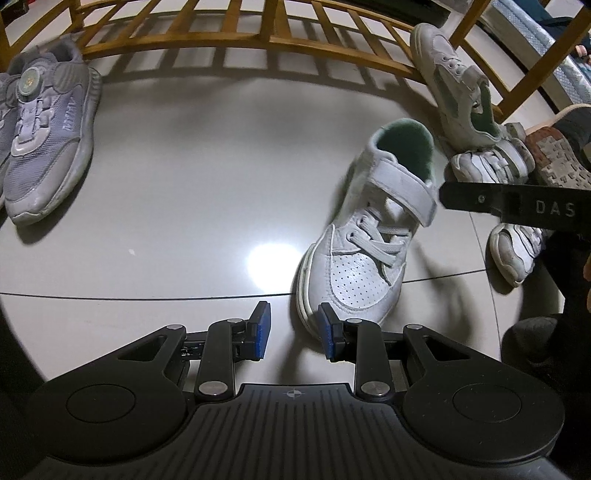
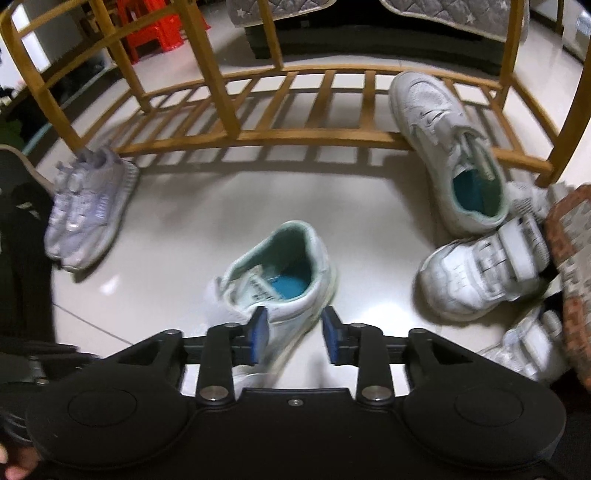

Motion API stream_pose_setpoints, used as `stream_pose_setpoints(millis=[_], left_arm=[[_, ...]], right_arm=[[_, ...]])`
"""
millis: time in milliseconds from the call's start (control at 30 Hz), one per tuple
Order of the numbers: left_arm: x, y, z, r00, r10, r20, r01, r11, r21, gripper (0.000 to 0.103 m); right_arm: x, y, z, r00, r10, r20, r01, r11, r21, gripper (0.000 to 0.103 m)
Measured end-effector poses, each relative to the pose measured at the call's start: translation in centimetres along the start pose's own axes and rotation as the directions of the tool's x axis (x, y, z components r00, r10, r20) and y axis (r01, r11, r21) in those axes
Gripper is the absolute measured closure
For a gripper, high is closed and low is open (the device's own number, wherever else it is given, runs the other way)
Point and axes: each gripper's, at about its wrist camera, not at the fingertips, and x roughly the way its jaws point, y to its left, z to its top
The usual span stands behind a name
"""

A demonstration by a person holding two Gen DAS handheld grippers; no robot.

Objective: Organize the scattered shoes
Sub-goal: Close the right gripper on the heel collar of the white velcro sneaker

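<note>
A white sneaker with a strap and teal lining (image 1: 369, 240) stands on the pale tiled floor, its toe just beyond my left gripper (image 1: 295, 330). That gripper is open, with only floor between its blue pads. In the right wrist view the same sneaker (image 2: 280, 273) lies right at my right gripper (image 2: 295, 332). The sneaker's side wall runs between the pads; the left pad (image 2: 260, 330) is against it, and floor shows before the right pad. A black bar of the right-hand tool (image 1: 517, 205) reaches in beside the strap.
A wooden slatted shoe rack (image 1: 240, 33) (image 2: 295, 136) spans the back. A lilac pair (image 1: 48, 129) (image 2: 88, 214) sits left. On the right, a white shoe (image 2: 454, 147) leans on the rack above two white velcro shoes (image 2: 487, 269) and a brown-soled shoe (image 2: 572, 258).
</note>
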Motion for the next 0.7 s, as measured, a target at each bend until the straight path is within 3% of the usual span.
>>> stream_pose_setpoints(millis=[433,567,700], left_arm=[[0.8,-1.2,-0.2,0.999,-0.043,-0.008,0.043,0.999,0.023,0.072],[0.8,-0.7,-0.2,0.999,-0.036,-0.01,0.036,0.999,0.021,0.072],[0.1,0.4,0.2,1.0,-0.023,0.005,0.023,1.0,0.008,0.071]], right_arm=[[2.9,1.8,-0.1,0.998,0.003,-0.058,-0.004,1.0,-0.022,0.049],[3.0,1.7,0.0,0.998,0.025,-0.063,-0.026,1.0,-0.017,0.059],[2.8,1.8,0.0,0.998,0.02,-0.066,-0.022,1.0,-0.023,0.058]])
